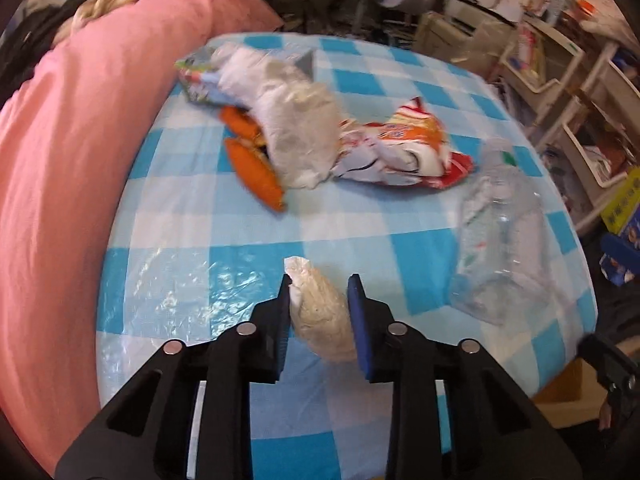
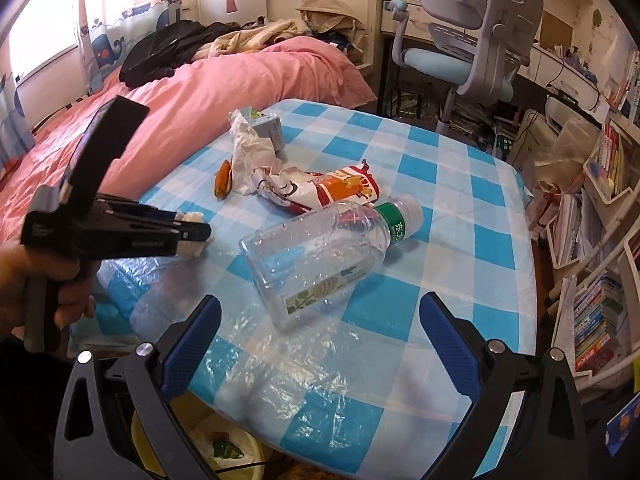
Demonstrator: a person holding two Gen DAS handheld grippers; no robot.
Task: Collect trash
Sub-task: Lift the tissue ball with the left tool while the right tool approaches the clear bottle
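A crumpled beige tissue wad (image 1: 320, 320) lies on the blue-check table (image 1: 192, 208) near its front edge. My left gripper (image 1: 320, 292) is shut on it, a pad pressing each side. The right wrist view shows that left gripper (image 2: 200, 232) from the side, held by a hand, with the tissue wad (image 2: 192, 248) at its tips. My right gripper (image 2: 320, 304) is open above the table (image 2: 440, 200) edge, nothing between its fingers. Just beyond it a clear plastic bottle (image 2: 320, 248) lies on its side. A red-and-orange snack wrapper (image 2: 320, 188), a white plastic bag (image 2: 252, 152) and an orange scrap (image 2: 224, 184) lie farther back.
A small grey carton (image 2: 268, 124) stands at the table's far side. A pink-covered bed (image 2: 200, 92) borders the table on the left. A yellow bin (image 2: 200, 444) with a white liner sits below the near edge. An office chair (image 2: 468, 40) and cluttered shelves (image 2: 600, 240) fill the right.
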